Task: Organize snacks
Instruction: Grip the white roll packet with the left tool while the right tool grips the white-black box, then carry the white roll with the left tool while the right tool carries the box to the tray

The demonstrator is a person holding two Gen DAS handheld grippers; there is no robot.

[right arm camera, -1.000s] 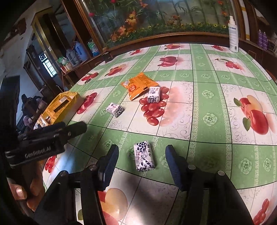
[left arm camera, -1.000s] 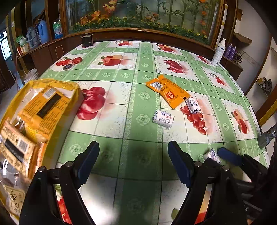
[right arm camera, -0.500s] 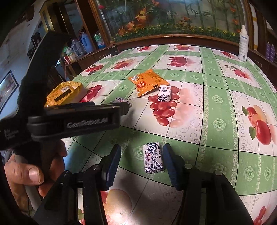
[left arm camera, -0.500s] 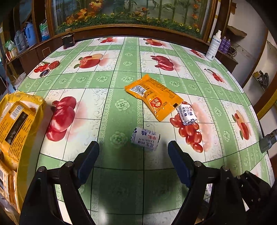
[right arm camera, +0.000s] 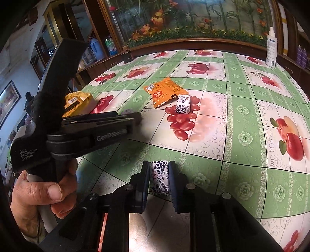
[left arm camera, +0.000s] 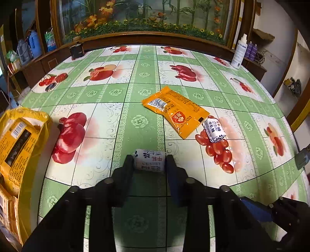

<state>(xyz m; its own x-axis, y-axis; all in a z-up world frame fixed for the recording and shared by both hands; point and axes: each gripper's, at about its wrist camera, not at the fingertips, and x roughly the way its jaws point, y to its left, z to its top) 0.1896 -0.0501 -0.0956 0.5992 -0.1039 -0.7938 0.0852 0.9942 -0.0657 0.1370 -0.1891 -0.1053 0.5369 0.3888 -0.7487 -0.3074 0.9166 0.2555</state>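
- Presently, the left gripper (left arm camera: pixel 149 160) is seen with its jaws closing on a small white candy with blue print (left arm camera: pixel 150 160), which lies on its side on the green fruit-patterned tablecloth (left arm camera: pixel 139 93); both ends of the wrapper are touched by the pads.
- A second blue-and-white candy (right arm camera: pixel 159 177) is clamped lengthwise between the fully closed jaws of the right gripper (right arm camera: pixel 158 174), low over a green band of the cloth.
- A third candy (left arm camera: pixel 214 130) is left on the table, resting on a printed bunch of red fruit and touching the corner of an orange snack packet (left arm camera: pixel 174 111) that lies flat, barcode up.
- At the left edge of the table, a yellow bag (left arm camera: pixel 21 139) is seen lying open, with yellow-and-black packets inside it.
- In the right wrist view, the left gripper's black body is held by a person's hand (right arm camera: pixel 41 191), the thumb wrapped round the handle.
- A white spray bottle (left arm camera: pixel 239 52) stands upright at the far right edge of the table, near purple bottles on the wooden ledge.
- Behind the table, a wood-framed glass panel with flowers and bamboo (left arm camera: pixel 145 17) is shown.
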